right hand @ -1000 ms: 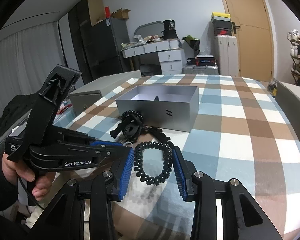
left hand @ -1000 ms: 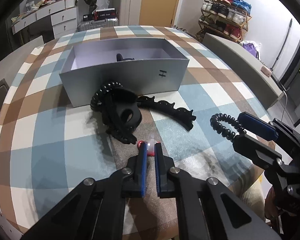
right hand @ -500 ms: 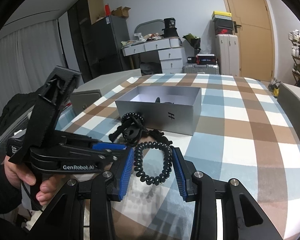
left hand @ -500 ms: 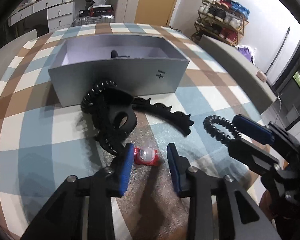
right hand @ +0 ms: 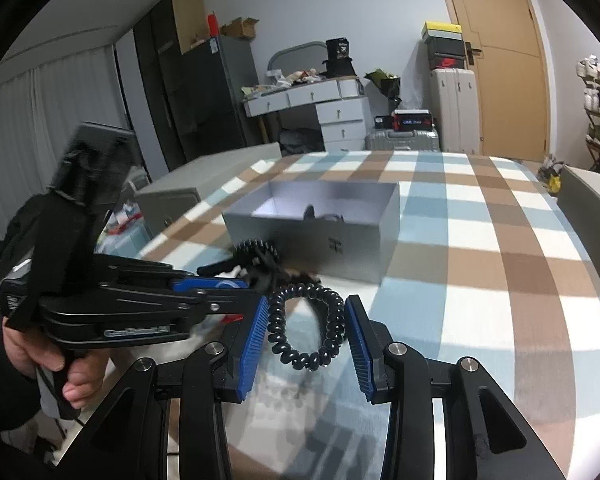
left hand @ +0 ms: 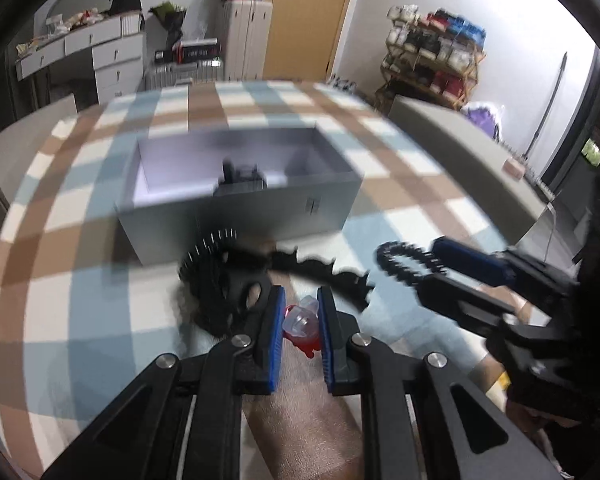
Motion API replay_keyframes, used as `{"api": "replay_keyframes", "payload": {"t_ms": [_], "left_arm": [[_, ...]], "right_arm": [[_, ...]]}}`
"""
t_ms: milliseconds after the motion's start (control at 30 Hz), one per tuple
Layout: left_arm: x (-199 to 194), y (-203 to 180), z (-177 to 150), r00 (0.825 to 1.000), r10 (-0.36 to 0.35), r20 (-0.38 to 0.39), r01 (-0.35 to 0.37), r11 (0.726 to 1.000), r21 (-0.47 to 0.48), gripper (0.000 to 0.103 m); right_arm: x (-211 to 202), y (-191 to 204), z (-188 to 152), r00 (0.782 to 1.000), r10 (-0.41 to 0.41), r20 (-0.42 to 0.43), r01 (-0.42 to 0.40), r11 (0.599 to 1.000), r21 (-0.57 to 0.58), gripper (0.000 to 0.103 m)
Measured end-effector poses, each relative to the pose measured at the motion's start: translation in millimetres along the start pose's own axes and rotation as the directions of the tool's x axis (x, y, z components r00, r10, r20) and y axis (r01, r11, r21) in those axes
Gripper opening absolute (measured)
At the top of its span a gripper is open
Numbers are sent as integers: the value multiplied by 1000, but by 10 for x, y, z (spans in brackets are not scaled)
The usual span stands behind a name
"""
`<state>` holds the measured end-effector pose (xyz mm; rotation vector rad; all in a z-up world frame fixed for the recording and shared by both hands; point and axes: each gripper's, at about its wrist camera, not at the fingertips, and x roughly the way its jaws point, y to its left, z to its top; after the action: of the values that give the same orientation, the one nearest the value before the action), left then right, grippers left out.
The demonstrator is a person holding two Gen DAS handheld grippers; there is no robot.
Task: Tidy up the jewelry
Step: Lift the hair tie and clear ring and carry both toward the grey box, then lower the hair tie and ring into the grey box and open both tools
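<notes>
The left tool (left hand: 299,334) pinches a small red-and-clear clip (left hand: 300,325) above the bed's near edge, short of the grey box (left hand: 240,216), while the right tool (right hand: 306,334) loosely holds a black spiral hair tie (right hand: 306,330); either could slip out before reaching it.

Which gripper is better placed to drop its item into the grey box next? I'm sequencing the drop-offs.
Probably the right gripper: it holds the black spiral hair tie off the table, facing the grey box. The left gripper is low at the red clip, behind the black pile.
</notes>
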<state>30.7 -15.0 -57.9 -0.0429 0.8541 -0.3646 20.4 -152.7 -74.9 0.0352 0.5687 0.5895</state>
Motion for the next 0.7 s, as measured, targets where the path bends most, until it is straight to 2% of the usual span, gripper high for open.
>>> {"api": "replay_keyframes", "payload": {"t_ms": [200,300,500,567,700], "left_arm": [[-230,163,335,995,-10,102,13,999,-32,11],[-214,271,502,991,11,137,-6,999,-40,11],[-31,498,694,990,-6,139,19,996,-92,11],[49,584,734,991,-30,128,45,992,-115,11],[159,651,775,993,-36,117,50,991,-124,11]], "right_arm": [[79,-61,402,995,87,55,-88,996,28,39],[156,-114,565,992,106,72,-109,993,45,39],[433,-198,833,990,123,68,-127,991,50,39],[508,-224,879,990,125,65,-129,990,52,39],[713,-298,951,991,126,48,-129,989,69,39]]}}
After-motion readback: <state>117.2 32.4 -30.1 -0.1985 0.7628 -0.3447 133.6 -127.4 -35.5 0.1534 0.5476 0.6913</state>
